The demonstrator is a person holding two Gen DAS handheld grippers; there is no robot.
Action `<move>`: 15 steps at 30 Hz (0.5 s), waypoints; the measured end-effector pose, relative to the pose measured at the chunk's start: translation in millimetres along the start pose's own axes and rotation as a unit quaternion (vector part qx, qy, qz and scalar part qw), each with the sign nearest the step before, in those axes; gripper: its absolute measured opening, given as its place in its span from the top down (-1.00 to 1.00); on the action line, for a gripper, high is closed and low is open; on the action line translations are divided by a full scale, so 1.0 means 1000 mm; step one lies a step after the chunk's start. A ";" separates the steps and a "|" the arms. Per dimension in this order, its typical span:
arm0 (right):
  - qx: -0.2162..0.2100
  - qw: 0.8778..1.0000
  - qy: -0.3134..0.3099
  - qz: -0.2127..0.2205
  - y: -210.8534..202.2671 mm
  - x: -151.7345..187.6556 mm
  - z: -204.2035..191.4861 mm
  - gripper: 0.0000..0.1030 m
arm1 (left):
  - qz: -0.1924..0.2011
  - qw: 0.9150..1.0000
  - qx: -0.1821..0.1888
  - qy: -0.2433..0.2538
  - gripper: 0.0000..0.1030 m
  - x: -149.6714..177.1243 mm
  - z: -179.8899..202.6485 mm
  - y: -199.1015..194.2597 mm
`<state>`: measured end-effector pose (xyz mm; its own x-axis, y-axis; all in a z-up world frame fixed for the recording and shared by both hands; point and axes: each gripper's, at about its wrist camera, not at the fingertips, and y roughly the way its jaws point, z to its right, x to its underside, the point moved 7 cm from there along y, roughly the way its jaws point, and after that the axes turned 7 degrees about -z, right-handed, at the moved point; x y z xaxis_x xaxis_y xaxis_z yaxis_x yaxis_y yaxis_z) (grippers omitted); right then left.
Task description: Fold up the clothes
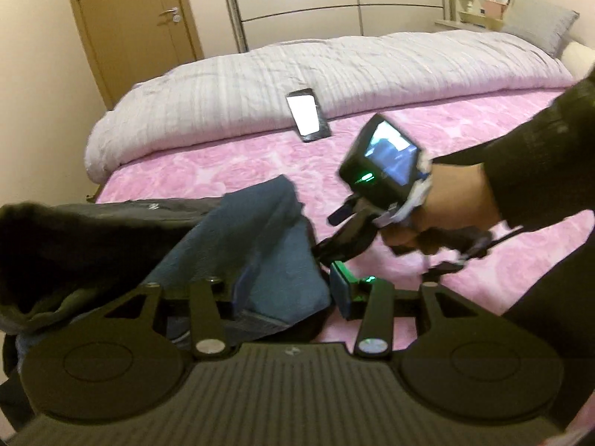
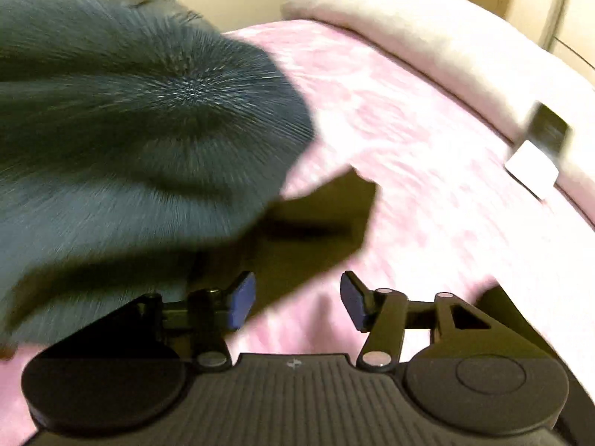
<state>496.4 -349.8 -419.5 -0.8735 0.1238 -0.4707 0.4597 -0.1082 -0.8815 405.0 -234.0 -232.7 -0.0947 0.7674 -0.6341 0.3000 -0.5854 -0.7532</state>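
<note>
While both grippers work over the pink bedspread (image 1: 427,137), this is how they stand:

Right hand: a dark-sleeved hand (image 1: 446,219) grips the right gripper (image 2: 297,299), angled down toward the blue garment (image 1: 267,256).
Right jaws: spread wide, nothing between them, blue pads (image 2: 243,299) bare above the bedspread.
Left gripper (image 1: 290,297): low over the bedspread, fingers splayed; the garment drapes across its left finger, so whether it grips the cloth cannot be told.
Garment: bunched on the bedspread's near side, beside a dark garment (image 1: 74,245).
Phone (image 1: 308,114): on the bedspread's far side, against the white duvet (image 1: 297,74).
Hard to read: the right wrist view is motion-blurred; the garment fills its left side.
</note>
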 end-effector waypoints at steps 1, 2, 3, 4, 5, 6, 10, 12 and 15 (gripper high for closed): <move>0.000 1.000 0.004 -0.002 -0.001 0.000 0.004 -0.13 | -0.002 1.000 0.004 0.006 0.14 -0.002 0.005 0.002; 0.001 1.000 0.012 -0.008 -0.011 0.012 0.007 -0.17 | -0.003 1.000 0.008 0.013 0.12 -0.005 0.012 0.003; 0.002 1.000 0.021 -0.014 -0.023 0.026 0.010 -0.22 | -0.005 1.000 0.013 0.022 0.11 -0.007 0.020 0.004; 0.009 0.999 0.033 -0.019 -0.038 0.047 0.018 -0.23 | -0.007 0.999 0.019 0.031 0.10 -0.010 0.030 0.004; 0.017 0.999 0.045 -0.023 -0.054 0.068 0.026 -0.25 | -0.008 0.999 0.026 0.043 0.08 -0.014 0.042 0.005; 0.024 0.998 0.058 -0.028 -0.070 0.090 0.035 -0.28 | -0.008 0.998 0.034 0.055 0.07 -0.018 0.055 0.006; 0.067 0.989 0.128 -0.044 -0.140 0.178 0.066 -0.29 | -0.005 0.991 0.064 0.120 0.01 -0.030 0.124 0.007; 0.101 0.977 0.182 -0.051 -0.181 0.237 0.096 -0.31 | -0.002 0.984 0.080 0.159 -0.06 -0.038 0.168 0.006; 0.154 0.950 0.266 -0.060 -0.242 0.338 0.159 -0.40 | 0.000 0.974 0.112 0.196 -0.12 -0.047 0.243 0.003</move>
<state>64.1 -438.3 -359.3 -0.6742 0.6263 -0.3914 0.2214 -0.3342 -0.9161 179.8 -335.5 -247.7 0.2872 0.7833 -0.5513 0.0822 -0.5936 -0.8006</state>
